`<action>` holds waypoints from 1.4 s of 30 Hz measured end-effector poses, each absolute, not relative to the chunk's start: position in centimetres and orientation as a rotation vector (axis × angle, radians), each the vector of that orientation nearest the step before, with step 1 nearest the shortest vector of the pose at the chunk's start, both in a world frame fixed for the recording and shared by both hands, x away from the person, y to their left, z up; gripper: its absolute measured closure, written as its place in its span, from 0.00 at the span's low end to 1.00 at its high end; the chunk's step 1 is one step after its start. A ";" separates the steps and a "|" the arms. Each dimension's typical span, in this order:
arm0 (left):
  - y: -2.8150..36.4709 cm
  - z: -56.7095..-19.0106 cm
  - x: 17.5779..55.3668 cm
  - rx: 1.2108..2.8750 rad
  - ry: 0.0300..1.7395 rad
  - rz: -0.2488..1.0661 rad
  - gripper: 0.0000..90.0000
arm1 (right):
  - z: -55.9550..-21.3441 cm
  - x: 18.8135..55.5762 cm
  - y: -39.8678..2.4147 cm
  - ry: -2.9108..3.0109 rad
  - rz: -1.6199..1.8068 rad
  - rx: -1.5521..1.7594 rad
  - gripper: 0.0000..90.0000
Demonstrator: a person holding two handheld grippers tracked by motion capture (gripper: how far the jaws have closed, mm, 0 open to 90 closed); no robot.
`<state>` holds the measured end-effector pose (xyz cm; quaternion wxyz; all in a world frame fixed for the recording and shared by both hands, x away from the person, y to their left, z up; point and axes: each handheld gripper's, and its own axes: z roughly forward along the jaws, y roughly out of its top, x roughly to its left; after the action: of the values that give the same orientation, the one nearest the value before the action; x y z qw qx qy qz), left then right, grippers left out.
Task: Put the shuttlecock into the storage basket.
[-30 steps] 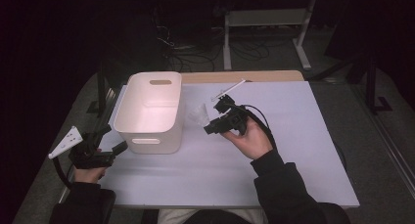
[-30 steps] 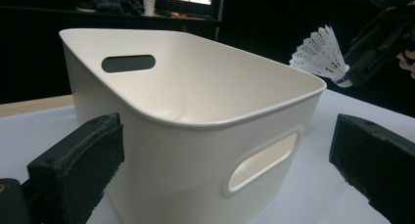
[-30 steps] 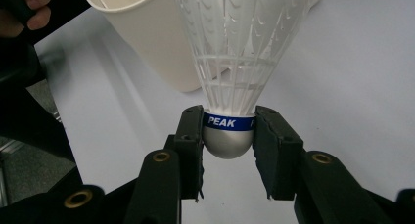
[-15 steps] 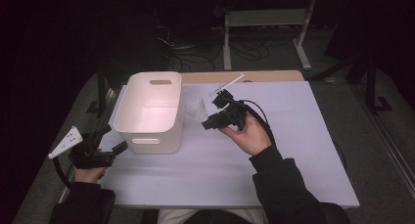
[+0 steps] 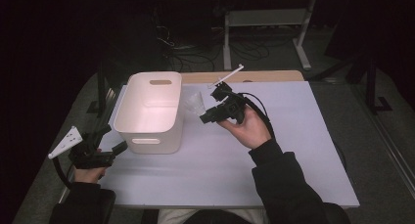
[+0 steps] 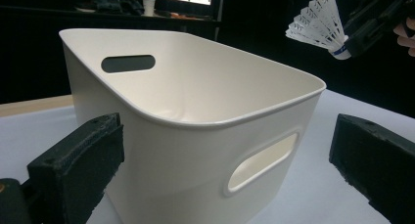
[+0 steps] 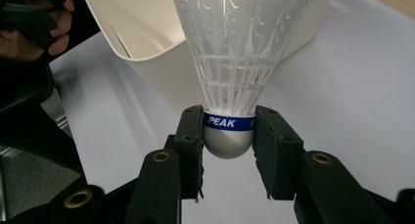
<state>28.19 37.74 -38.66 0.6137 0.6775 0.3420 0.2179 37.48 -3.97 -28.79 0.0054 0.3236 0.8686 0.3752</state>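
above white table (image 5: 293,150), shuttlecock (image 7: 235,62) skirt points toward bin (image 5: 147,111).

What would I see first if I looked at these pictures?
A white shuttlecock, pinched at its round base with the blue band by the right gripper, held up beside the tub. Next, the big white tub on the table's left, with the left gripper open just in front of it.
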 end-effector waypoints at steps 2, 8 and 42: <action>37.7 -38.7 28.2 1.562 0.788 0.502 0.00 | -28.5 37.6 -3.8 2.721 1.170 1.007 0.71; 37.7 -38.7 28.2 1.562 0.787 0.501 0.00 | -28.0 37.7 -3.5 2.721 1.169 0.992 0.71; 37.8 -38.7 28.1 1.562 0.789 0.503 0.00 | -24.9 39.0 0.6 2.749 1.171 0.857 0.71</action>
<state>28.15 37.81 -38.67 0.6137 0.6774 0.3421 0.2180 38.99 0.64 -24.88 0.0166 0.2756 0.8843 0.3766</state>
